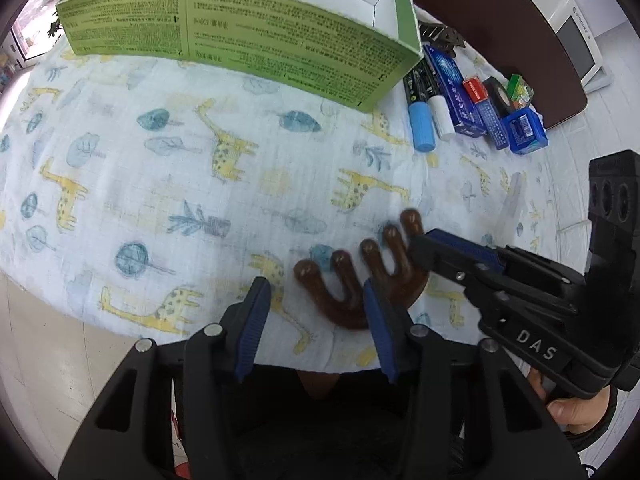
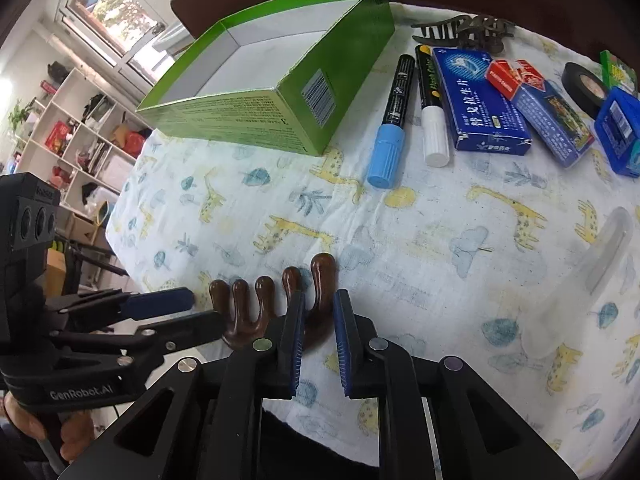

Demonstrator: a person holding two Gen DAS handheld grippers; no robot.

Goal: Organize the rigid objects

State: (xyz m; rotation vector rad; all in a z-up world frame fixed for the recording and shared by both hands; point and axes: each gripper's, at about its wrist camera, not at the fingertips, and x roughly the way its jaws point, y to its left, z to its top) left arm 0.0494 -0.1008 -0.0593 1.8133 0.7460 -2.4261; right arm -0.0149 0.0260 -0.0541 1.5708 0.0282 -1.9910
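A brown five-pronged massage comb [image 1: 352, 276] [image 2: 276, 304] lies near the table's front edge. My right gripper [image 2: 318, 308] is shut on the comb's right side; it also shows in the left wrist view [image 1: 424, 248]. My left gripper [image 1: 316, 296] is open, its jaws either side of the comb's left end without clasping it; it also shows in the right wrist view [image 2: 200, 312]. The open green box [image 1: 240, 28] [image 2: 276, 80] stands at the back, empty.
A row right of the box holds a blue-capped marker [image 2: 390, 128], a white-capped marker [image 2: 432, 112], a blue medicine box [image 2: 480, 100], a red pack [image 2: 512, 76], black tape [image 2: 584, 86], a blue case [image 2: 620, 132] and a hair claw [image 2: 464, 32]. A clear piece [image 2: 608, 248] lies right.
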